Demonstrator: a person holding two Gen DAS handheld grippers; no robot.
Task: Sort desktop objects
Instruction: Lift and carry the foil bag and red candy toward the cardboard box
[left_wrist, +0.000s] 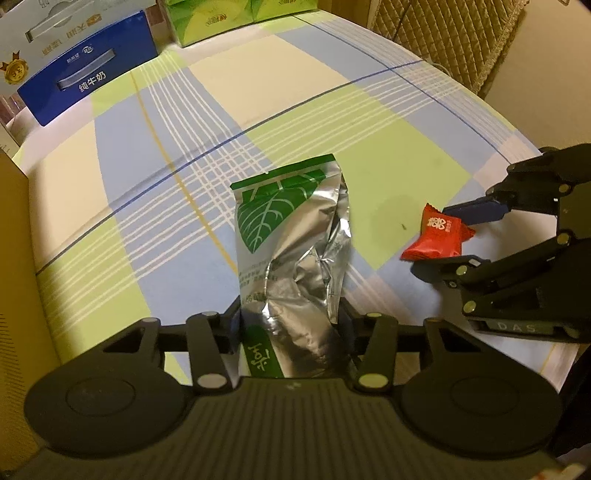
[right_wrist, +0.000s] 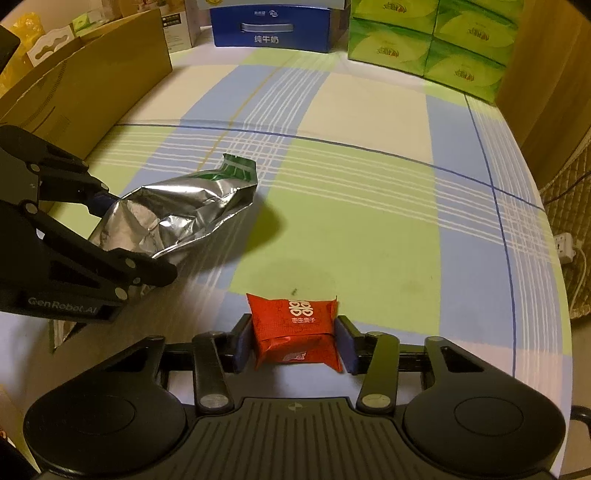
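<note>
From the left wrist camera, the left gripper (left_wrist: 291, 314) has its jaws closed in on the lower part of a crinkled silver and green foil pouch (left_wrist: 291, 236), which stretches away from it over the checked tablecloth (left_wrist: 177, 122). The pads look pressed against the foil on both sides, though the pouch hides most of them, so I would call it a grip with some caution. Off to the right, the right gripper (left_wrist: 441, 236) straddles a small red sweet packet (left_wrist: 437, 236).

From the right wrist camera, the red packet sits squarely between the two blue pads (right_wrist: 243, 343), touching both, its sides slightly pinched: held. The left gripper's grip on the pouch shows at the left edge. A cardboard box (right_wrist: 92, 74) stands far left, with a blue milk carton (right_wrist: 273, 29) and green tissue boxes (right_wrist: 424, 48) at the back.

To my eye both items are caught and ready to lift. The pouch is limp and slippery, so raise it slowly and straight up, keeping the squeeze steady so the foil does not slide out. The sweet is small; hold it level and avoid twisting the wrist.
</note>
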